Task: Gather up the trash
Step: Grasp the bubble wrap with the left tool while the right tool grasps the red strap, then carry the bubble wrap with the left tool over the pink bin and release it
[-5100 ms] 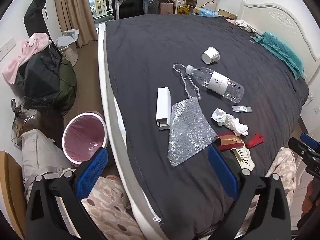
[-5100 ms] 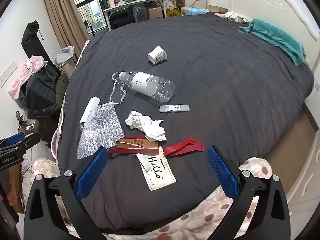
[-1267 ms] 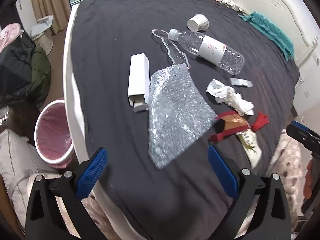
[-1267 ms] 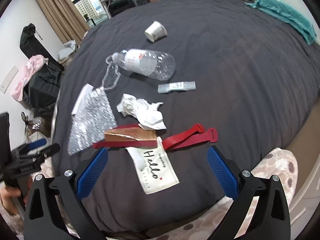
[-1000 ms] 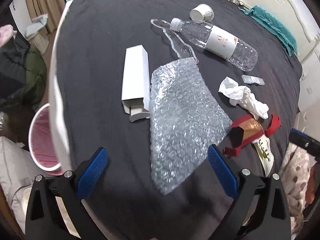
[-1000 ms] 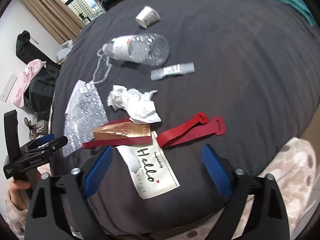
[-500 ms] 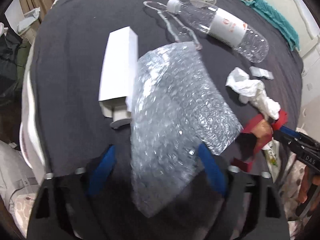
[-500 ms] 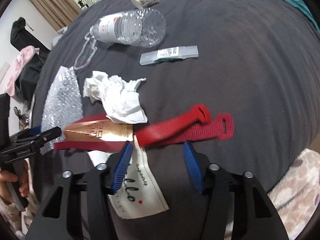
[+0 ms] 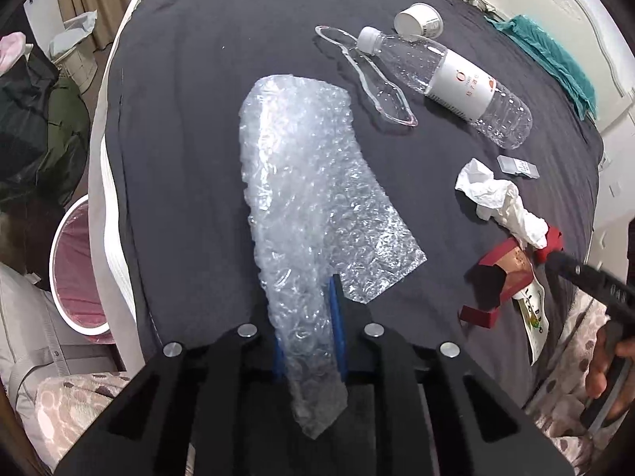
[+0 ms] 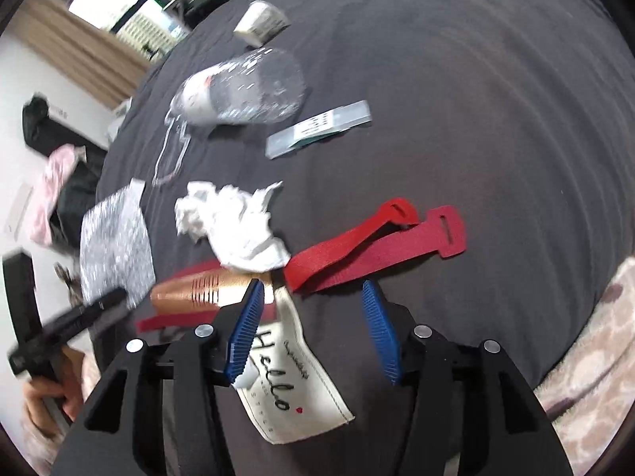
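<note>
In the left wrist view, the left gripper [image 9: 307, 329] has just closed and is clamped on the bubble wrap [image 9: 309, 182] near the bed's [image 9: 238, 20] left edge; the bin [image 9: 73, 269] looks empty. In the right wrist view, the right gripper [image 10: 313, 329], jaws apart and just opening slightly, holds nothing above the red strap [image 10: 357, 242], so nearly all trash is left.

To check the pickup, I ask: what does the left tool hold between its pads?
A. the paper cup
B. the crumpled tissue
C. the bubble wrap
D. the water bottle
C: the left tool has its blue pads closed on the near end of the bubble wrap, while the other three things lie apart on the bed.
</note>
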Available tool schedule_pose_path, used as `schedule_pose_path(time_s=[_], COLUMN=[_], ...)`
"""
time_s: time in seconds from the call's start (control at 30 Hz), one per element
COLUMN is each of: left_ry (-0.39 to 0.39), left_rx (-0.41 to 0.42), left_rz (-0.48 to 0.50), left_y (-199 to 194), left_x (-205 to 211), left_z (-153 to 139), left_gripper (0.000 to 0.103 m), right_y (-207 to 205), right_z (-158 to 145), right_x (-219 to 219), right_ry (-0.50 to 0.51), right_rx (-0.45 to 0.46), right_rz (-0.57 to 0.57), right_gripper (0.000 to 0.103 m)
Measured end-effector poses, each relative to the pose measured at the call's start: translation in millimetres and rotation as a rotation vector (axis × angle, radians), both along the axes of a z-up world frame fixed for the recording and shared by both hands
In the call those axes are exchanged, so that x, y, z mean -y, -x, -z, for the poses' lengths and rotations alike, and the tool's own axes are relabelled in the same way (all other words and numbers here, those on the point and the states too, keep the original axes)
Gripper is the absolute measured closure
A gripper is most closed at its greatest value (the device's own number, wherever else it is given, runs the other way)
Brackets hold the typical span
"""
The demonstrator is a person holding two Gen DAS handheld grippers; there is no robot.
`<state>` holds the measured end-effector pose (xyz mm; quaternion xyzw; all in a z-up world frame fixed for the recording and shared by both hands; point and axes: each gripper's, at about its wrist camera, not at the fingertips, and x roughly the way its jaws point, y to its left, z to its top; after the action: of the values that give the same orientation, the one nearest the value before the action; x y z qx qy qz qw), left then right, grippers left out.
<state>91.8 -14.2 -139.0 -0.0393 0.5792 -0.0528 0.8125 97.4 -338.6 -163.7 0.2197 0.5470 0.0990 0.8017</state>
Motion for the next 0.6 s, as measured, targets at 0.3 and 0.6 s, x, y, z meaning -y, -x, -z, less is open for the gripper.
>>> schedule_pose_path(time_s=[0.3,0.6], left_ry=[0.022,0.026], left_rx=[0.043,0.135], left_rz=[0.017,0.030], left_y=[11,21], left_x=[1,6], left_z=[-19,-48], left_gripper=[0.092,0.095], right_y=[-14,6], right_z=[2,-52], right_x=[-2,0], right_ry=[-0.070,0.026], right_rx=[0.031,0.173], right_rz=[0.054,0.022], right_gripper=[0.099,0.100])
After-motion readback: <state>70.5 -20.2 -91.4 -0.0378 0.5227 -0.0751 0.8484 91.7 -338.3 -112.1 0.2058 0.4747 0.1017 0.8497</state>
